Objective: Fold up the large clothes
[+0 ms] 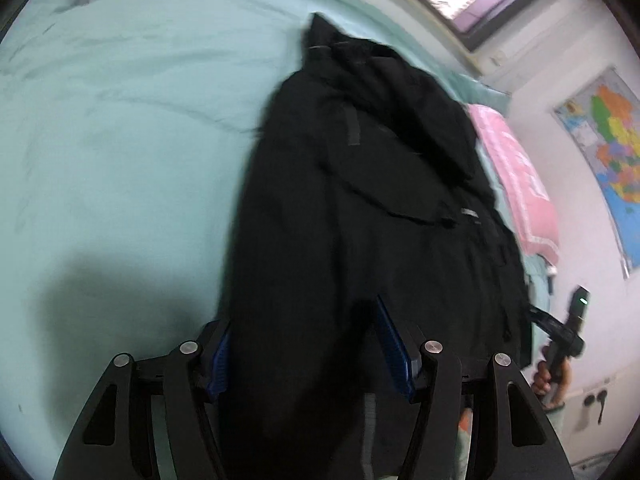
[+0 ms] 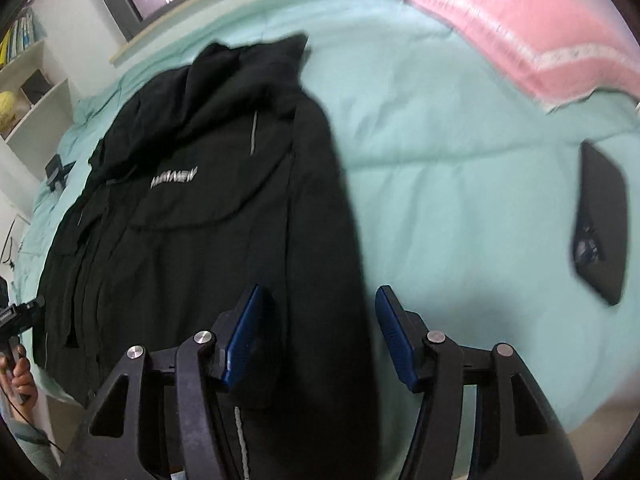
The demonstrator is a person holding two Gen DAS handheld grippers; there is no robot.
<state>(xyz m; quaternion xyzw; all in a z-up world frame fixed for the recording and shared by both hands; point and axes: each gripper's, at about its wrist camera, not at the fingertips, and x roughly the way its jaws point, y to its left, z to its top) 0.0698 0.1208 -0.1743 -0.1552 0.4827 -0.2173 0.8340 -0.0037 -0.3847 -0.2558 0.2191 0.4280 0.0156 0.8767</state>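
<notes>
A black jacket [image 1: 360, 200] lies lengthwise on a mint-green bed [image 1: 120, 120], its hood end far from the cameras and its hem end nearest them. In the right wrist view the jacket [image 2: 208, 208] shows pale lettering on the chest and a thin grey strip near the collar.

The left gripper [image 1: 304, 340] has its blue pads set wide, and jacket cloth fills the space between them; whether the pads press on the cloth cannot be told. The right gripper [image 2: 316, 328] is also spread wide: its left pad sits against the jacket's edge, and its right pad stands over bare bed [image 2: 460, 200], clear of the cloth.

A pink pillow [image 1: 516, 184] lies beside the jacket towards the wall, seen also in the right wrist view [image 2: 520, 28]. A dark phone [image 2: 600, 220] rests on the bed, well apart from the jacket. A coloured map [image 1: 608, 152] hangs on the wall. The frames are somewhat blurred
</notes>
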